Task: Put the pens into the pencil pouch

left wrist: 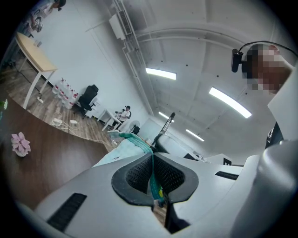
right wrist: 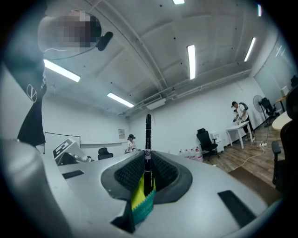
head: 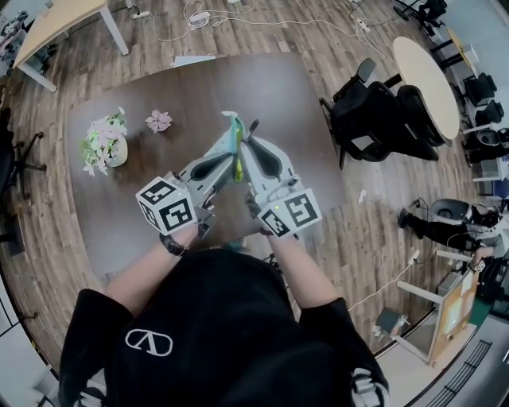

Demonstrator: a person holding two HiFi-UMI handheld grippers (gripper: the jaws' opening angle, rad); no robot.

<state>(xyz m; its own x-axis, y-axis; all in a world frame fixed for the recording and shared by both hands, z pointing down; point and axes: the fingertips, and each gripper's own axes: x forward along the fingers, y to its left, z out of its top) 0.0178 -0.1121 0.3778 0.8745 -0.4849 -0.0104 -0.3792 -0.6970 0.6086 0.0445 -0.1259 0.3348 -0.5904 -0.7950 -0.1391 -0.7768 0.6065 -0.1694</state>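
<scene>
Both grippers meet above the middle of the brown table (head: 119,222). My left gripper (head: 231,153) is shut on the edge of the teal pencil pouch (head: 235,131). The left gripper view shows the pouch's zipper edge (left wrist: 152,179) pinched between the pads of the left gripper (left wrist: 152,158), and the pouch (left wrist: 125,144) reaching out ahead. My right gripper (head: 249,141) is shut on a black pen (head: 253,127) right beside the pouch. In the right gripper view the pen (right wrist: 148,148) stands upright between the pads of the right gripper (right wrist: 147,160), with a yellow and teal bit of pouch (right wrist: 142,202) below.
A vase of flowers (head: 105,143) and a loose pink flower (head: 158,121) sit on the table's left part. Black office chairs (head: 382,119) and a round table (head: 429,83) stand to the right. A light desk (head: 60,24) is at the far left.
</scene>
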